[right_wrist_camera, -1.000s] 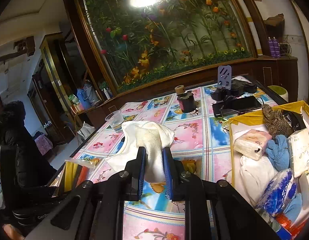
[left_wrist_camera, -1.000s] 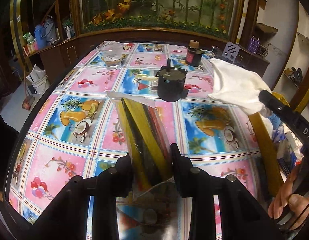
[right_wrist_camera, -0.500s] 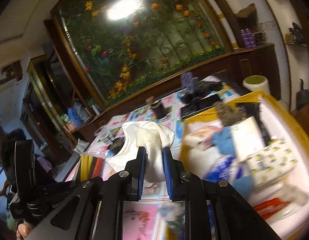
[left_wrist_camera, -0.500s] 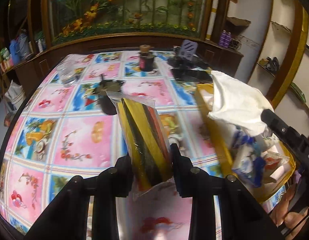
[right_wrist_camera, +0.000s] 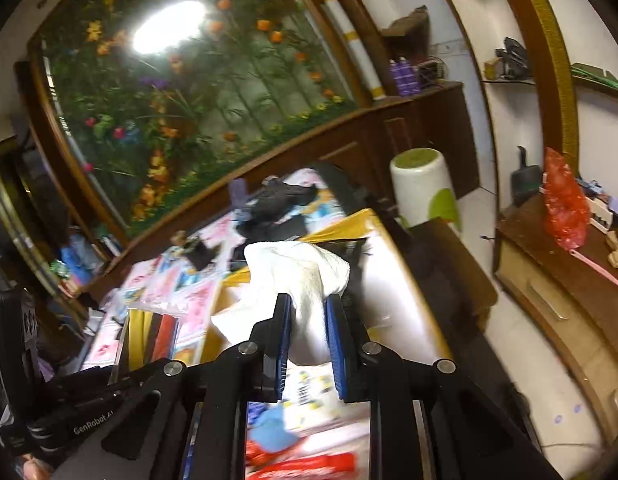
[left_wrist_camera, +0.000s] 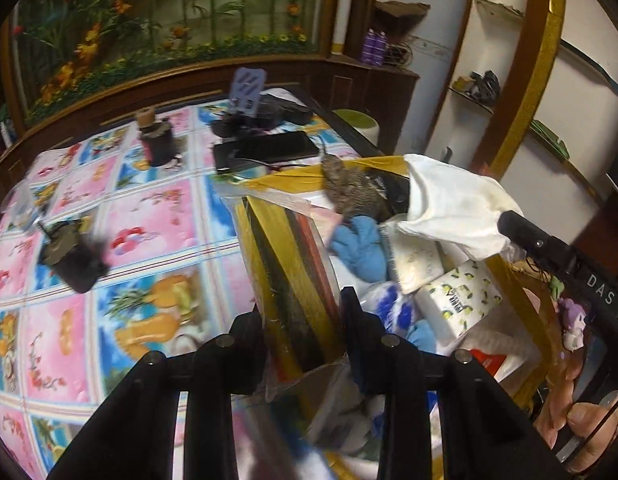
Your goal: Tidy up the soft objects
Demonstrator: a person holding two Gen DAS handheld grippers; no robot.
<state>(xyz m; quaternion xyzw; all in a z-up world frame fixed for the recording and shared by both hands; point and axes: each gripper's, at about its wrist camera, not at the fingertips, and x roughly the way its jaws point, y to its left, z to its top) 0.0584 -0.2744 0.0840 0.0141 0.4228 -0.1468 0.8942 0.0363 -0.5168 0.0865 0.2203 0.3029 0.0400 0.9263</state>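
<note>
Soft objects are held over the yellow-rimmed box (left_wrist_camera: pixel 521 292) for deposit: the plastic-wrapped striped pack (left_wrist_camera: pixel 297 272) is clamped in the left gripper (left_wrist_camera: pixel 303 332), and the white cloth (right_wrist_camera: pixel 305 280) is pinched by the shut right gripper (right_wrist_camera: pixel 307 320).

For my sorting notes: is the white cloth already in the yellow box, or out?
Out: the right gripper holds the white cloth above the yellow box.

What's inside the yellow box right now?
The yellow box holds a blue cloth, lemon-print tissue packs, a brown furry item and a blue-and-white packet. The held white cloth and striped bag hide the rest.
</note>
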